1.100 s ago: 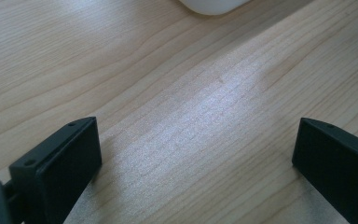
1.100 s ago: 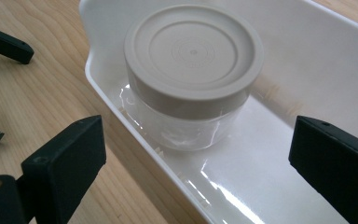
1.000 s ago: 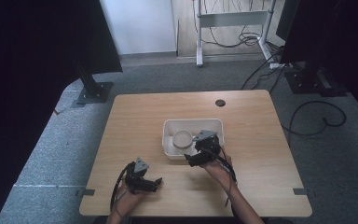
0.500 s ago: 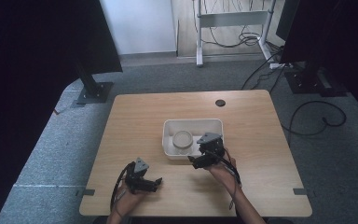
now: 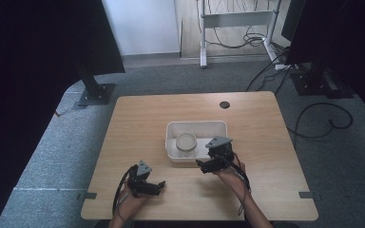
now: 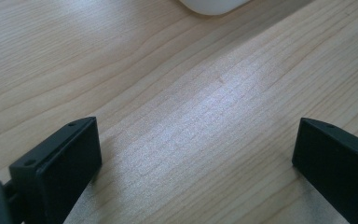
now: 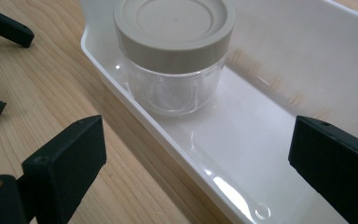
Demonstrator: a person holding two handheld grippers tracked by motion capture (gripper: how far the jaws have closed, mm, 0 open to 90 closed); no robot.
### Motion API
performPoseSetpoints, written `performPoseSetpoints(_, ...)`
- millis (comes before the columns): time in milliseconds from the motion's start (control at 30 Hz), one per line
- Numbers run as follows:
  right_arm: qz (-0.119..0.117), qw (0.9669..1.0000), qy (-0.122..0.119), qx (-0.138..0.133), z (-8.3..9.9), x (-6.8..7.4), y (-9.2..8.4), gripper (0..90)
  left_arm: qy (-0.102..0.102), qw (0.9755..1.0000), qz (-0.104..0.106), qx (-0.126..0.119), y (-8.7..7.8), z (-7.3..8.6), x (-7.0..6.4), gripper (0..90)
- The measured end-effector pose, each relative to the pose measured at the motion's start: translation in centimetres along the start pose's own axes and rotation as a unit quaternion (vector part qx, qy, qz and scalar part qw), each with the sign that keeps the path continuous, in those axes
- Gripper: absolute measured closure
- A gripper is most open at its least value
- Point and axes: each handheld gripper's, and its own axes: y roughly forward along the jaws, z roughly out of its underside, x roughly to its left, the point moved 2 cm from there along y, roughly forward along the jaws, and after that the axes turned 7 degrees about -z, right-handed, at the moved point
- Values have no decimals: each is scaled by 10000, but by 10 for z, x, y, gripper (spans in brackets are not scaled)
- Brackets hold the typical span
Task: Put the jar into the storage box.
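Note:
A clear jar with a beige screw lid (image 5: 186, 141) stands upright in the left part of a white tray (image 5: 196, 124) at the middle of the table. In the right gripper view the jar (image 7: 172, 51) sits just inside the tray's near wall (image 7: 135, 107). My right gripper (image 7: 191, 154) is open and straddles that wall, short of the jar. From above, the right gripper (image 5: 205, 165) sits at the tray's front right corner. My left gripper (image 5: 159, 187) rests near the table's front edge, open with only bare wood between its jaws (image 6: 196, 154).
The wooden table (image 5: 142, 118) has a round cable hole (image 5: 225, 104) at the back. A tray corner (image 6: 212, 4) shows beyond the left gripper. Dark monitor stands (image 5: 95, 90) and floor cables (image 5: 323, 118) lie past the table.
My right gripper has drawn back slightly toward the table's front edge, away from the tray's inside. The jar, tray and left gripper have not moved.

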Motion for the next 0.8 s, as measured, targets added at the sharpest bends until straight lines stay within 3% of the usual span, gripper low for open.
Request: performPoseSetpoints(800, 144, 9998, 9, -170, 22, -7, -30, 41, -7, 10000, 0, -5, 0, 0, 0, 10)
